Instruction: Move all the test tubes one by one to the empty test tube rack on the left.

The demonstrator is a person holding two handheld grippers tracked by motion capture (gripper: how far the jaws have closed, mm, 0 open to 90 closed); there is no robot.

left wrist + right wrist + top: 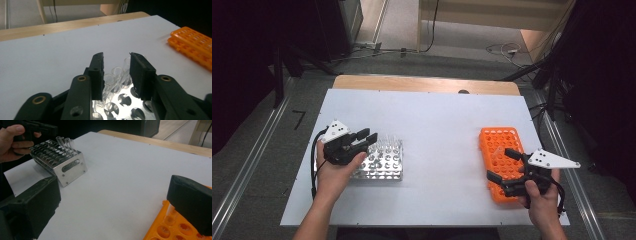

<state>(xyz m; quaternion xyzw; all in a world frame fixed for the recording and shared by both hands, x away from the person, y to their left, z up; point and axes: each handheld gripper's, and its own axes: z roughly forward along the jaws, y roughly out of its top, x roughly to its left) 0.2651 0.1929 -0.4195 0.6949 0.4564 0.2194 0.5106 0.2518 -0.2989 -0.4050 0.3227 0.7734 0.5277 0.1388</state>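
Note:
A shiny metal tube rack (384,162) sits at the table's left, with several clear glass tubes (389,145) standing in its far rows. My left gripper (368,136) hovers open over the rack's left side. In the left gripper view its jaws (116,57) stand apart just above the clear tubes (117,72), gripping nothing. An orange plastic rack (499,145) lies at the right. My right gripper (500,164) is wide open over its near half, with nothing held between the jaws (113,187). A pale clear shape (498,150) leans in the orange rack; I cannot tell what it is.
The white table top (437,130) stretches between the two racks, with a wooden strip (427,84) along its far edge. The right gripper view shows the metal rack (62,162) and the other hand (12,140) farther off. Cables and dark stands surround the table.

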